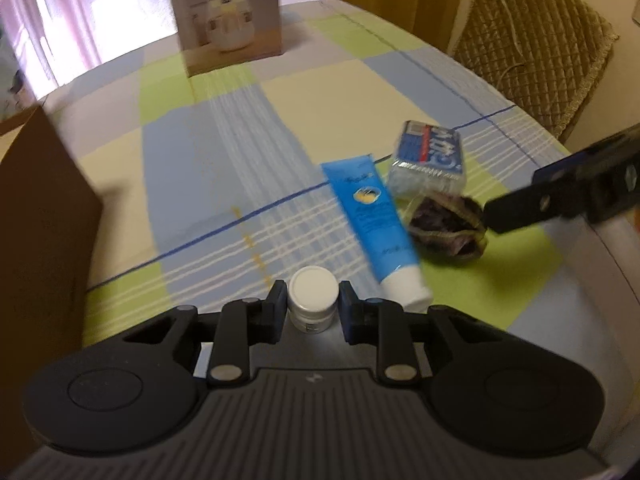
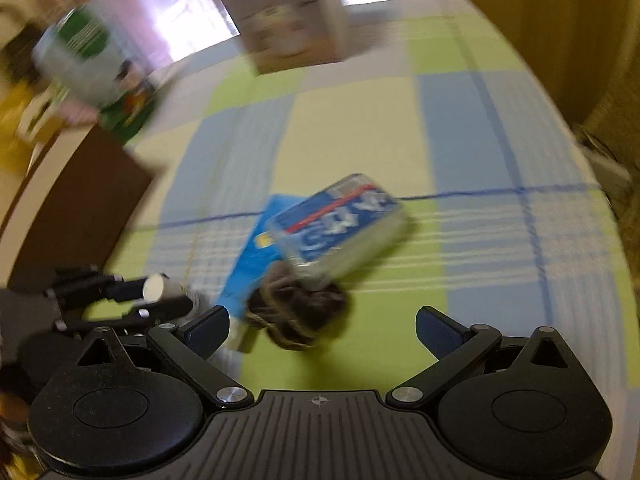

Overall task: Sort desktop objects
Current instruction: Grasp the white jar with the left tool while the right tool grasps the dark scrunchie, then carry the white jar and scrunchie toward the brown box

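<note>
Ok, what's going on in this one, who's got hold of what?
A person is working a pair of hand-held tongs over a checked tablecloth. The left tongs are closed around a small white-lidded jar. The right tongs are open and empty, hovering near a dark scrunchie. Left on the cloth are a blue tube, a blue tissue pack and the scrunchie, clustered together. A brown box stands at the left.
</note>
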